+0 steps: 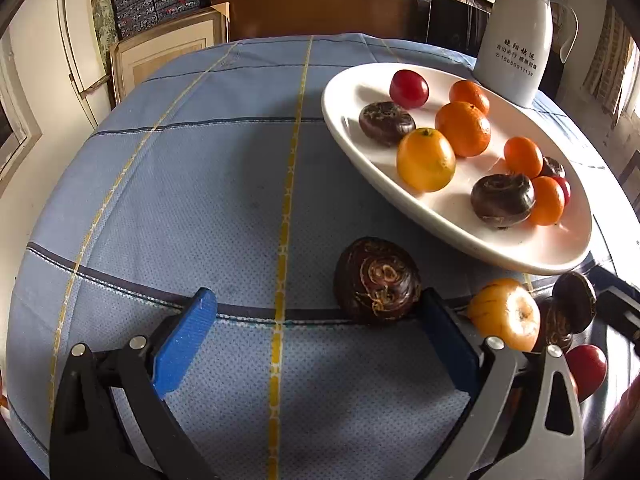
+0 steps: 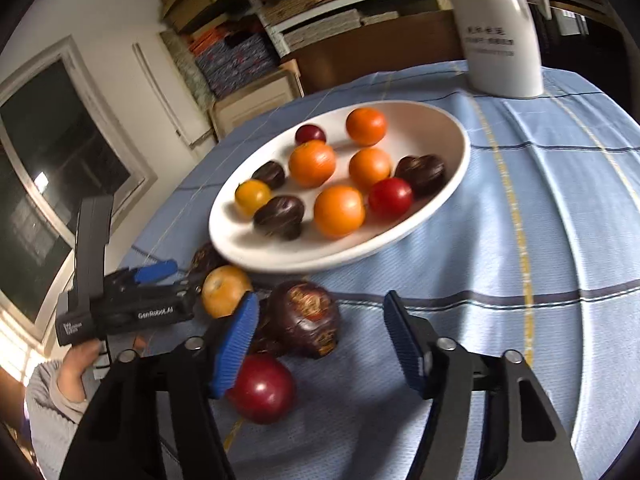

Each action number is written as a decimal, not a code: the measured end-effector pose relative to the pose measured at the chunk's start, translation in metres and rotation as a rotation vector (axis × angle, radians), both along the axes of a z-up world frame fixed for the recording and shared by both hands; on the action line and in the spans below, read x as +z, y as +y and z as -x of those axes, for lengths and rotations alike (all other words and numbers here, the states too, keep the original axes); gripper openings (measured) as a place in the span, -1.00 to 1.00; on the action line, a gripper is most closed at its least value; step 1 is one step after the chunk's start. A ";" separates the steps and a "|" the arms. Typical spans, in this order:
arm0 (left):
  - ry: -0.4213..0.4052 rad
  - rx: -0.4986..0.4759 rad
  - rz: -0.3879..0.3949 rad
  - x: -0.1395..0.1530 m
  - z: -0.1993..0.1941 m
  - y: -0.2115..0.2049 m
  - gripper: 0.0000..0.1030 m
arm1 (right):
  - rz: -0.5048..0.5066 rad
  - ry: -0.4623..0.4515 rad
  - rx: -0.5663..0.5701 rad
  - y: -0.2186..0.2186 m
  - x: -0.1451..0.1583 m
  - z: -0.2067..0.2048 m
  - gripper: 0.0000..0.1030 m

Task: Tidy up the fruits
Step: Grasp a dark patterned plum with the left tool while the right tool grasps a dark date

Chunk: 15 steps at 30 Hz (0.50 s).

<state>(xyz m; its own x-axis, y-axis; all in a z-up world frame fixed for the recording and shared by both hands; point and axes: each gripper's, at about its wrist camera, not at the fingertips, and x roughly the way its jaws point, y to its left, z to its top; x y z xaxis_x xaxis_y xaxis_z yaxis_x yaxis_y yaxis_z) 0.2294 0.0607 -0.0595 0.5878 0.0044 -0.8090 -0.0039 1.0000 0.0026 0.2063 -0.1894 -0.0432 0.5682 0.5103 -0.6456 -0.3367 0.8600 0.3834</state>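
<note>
1. While over blue checked tablecloth (image 1: pixel 180 184): left gripper (image 1: pixel 316 312) spread wide, dark fruit (image 1: pixel 376 280) just inside right finger.
2. Right gripper (image 2: pixel 320 320) likewise parted, nothing clamped.
3. White plate (image 2: pixel 452 168) fruit-laden; white jug (image 1: pixel 516 40) behind; stacked shelves (image 2: pixel 320 20) beyond.
</note>
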 end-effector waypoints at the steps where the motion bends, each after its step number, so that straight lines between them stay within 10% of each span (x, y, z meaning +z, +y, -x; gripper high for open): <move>1: 0.000 0.000 -0.002 0.000 0.000 0.000 0.91 | -0.003 0.011 0.005 0.001 -0.001 -0.001 0.12; 9: 0.000 0.000 -0.003 0.000 0.000 0.001 0.92 | 0.045 0.037 0.071 0.024 -0.008 -0.001 0.10; 15: 0.000 0.001 -0.002 0.000 0.000 0.001 0.92 | -0.098 0.110 -0.010 -0.009 -0.016 -0.011 -0.23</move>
<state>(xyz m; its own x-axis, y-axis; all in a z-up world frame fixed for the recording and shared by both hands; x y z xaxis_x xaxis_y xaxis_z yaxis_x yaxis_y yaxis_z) 0.2291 0.0614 -0.0592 0.5876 0.0065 -0.8091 -0.0044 1.0000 0.0048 0.2171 -0.1984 -0.0593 0.5022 0.5684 -0.6517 -0.2796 0.8199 0.4996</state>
